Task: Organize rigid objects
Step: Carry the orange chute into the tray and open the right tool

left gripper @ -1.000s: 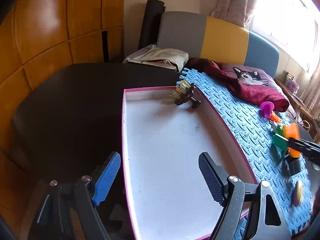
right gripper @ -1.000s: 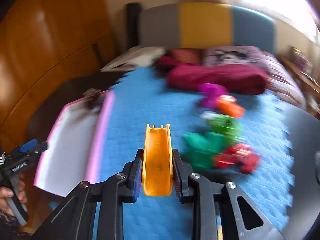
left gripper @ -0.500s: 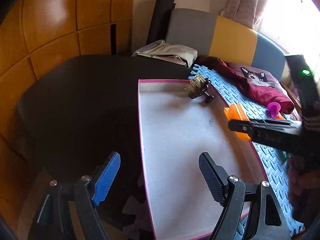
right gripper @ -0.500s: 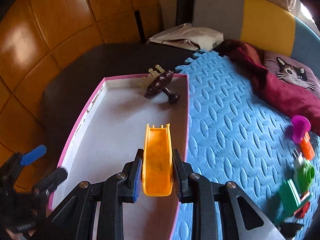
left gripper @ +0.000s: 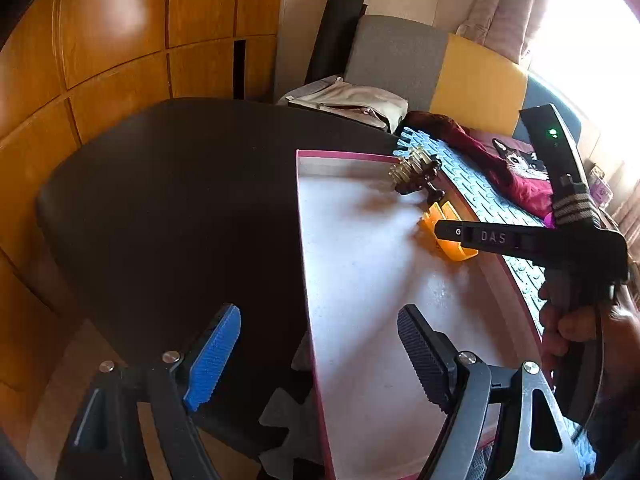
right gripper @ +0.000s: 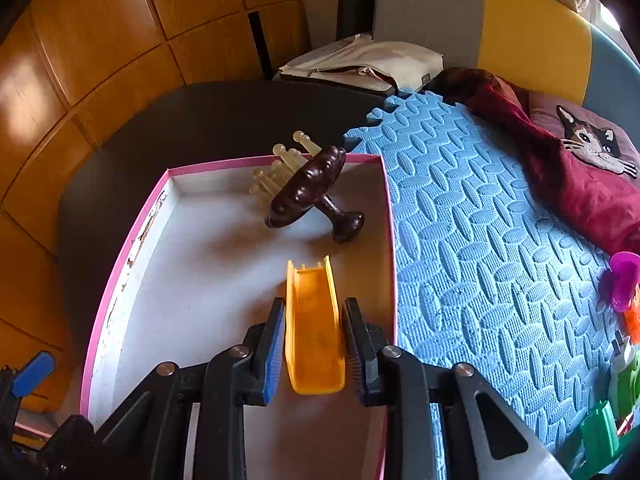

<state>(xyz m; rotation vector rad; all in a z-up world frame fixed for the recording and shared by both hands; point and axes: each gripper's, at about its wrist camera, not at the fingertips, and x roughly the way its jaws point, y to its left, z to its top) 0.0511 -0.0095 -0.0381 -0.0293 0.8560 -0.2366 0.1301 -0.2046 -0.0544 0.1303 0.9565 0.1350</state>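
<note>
My right tongs (right gripper: 314,356) are opening around the orange slide piece (right gripper: 314,320). It lies between the pads inside the pink-rimmed tray (right gripper: 124,268), and a thin gap shows on each side, so I judge it released and resting on the tray floor. My left tongs (left gripper: 320,356) stand wide open and empty over the tray's near left rim.

The main risk I see is dragging the orange piece as I back out: if a pad (right gripper: 274,352) catches its side wall before the gap is wide enough, the piece could skid or tip. The brown massage brush (right gripper: 308,196) lies just ahead of it, leaning with its pegs toward the far wall, and a forward nudge would knock the two together.

The tray's right wall (right gripper: 390,240) runs just beside my right finger, so there is little room that way; a sideways swing could shove the tray across the dark table (left gripper: 180,200). To the left the tray floor is open. Up and back is my cleanest exit, toward the blue foam mat (right gripper: 480,220) where the remaining toys (right gripper: 624,280) wait.
</note>
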